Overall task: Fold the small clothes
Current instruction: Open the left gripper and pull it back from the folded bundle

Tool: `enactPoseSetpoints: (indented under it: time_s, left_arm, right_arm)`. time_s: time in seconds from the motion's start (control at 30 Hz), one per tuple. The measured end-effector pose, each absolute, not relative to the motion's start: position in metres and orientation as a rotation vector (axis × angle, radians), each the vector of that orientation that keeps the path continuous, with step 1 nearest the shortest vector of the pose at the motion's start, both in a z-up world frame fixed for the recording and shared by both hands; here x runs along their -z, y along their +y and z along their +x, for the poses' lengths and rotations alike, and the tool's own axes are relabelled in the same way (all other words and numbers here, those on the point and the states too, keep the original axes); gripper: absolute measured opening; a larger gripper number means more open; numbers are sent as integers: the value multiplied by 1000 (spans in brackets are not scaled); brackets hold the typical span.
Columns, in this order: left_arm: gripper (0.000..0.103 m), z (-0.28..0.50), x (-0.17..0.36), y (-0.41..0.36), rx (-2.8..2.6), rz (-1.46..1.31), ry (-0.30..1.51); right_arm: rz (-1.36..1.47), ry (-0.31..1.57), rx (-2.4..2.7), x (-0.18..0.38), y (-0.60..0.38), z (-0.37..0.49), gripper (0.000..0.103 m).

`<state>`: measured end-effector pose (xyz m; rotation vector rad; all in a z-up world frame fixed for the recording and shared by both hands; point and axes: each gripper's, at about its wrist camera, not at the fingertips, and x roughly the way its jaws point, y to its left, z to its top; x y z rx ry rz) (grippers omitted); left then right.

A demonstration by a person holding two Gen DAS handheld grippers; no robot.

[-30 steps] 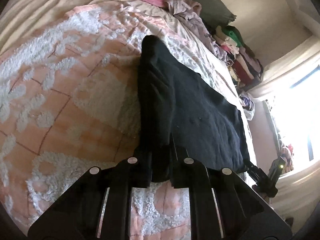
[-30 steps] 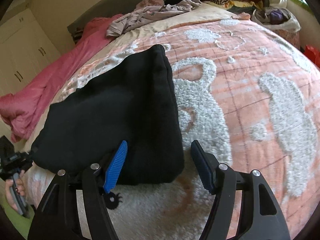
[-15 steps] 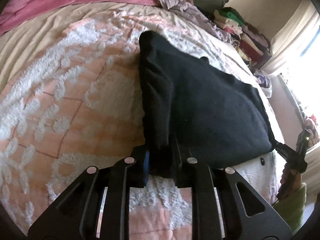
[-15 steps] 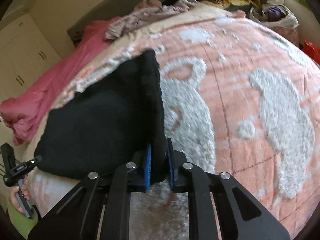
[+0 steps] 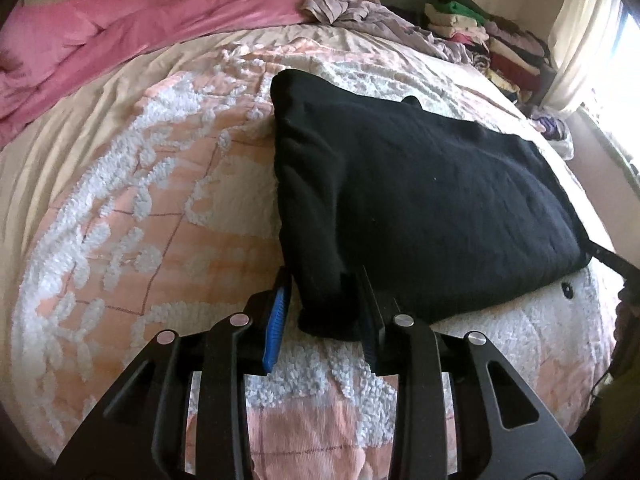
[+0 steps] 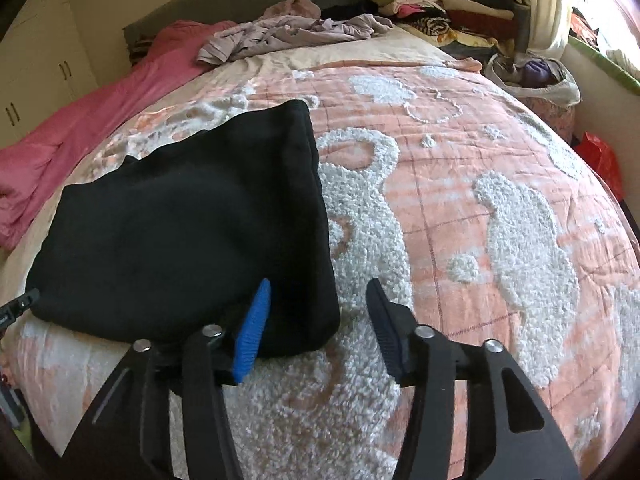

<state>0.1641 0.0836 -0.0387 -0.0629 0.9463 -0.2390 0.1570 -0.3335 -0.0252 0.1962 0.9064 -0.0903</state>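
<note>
A folded black garment [image 5: 420, 200] lies flat on the pink and white tufted bedspread [image 5: 140, 220]. My left gripper [image 5: 322, 316] is open, with its fingers on either side of the garment's near left corner. In the right wrist view the same garment [image 6: 180, 232] lies left of centre. My right gripper [image 6: 316, 320] is open; its blue left pad [image 6: 252, 332] rests over the garment's near right corner and its right finger is over the bare bedspread [image 6: 480, 200].
A pink duvet [image 5: 120, 28] lies along the far left of the bed. Loose lilac clothes [image 6: 288, 32] lie at the head. Stacked folded clothes [image 6: 440, 0] stand at the far right by the window. A bag [image 6: 536, 76] sits beside the bed.
Both grippers were shut on the garment's near corners half a second ago and have opened. The garment now lies flat on the bed, lower than before.
</note>
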Motion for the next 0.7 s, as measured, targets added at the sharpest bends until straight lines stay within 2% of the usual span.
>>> enactPoseSetpoints:
  time_s: [0.37,0.43,0.7]
  left_arm:
    - [24,154,33,80,251,-54,957]
    - [26,152,32,79,253,-50,955]
    - [30,142,25,76,257,-30,945]
  right_arm:
    - [249,882,85,17,-329,144,74]
    - [252,868,84,13,-328,140,77]
    - [248,819,78,-2,-320,129,82]
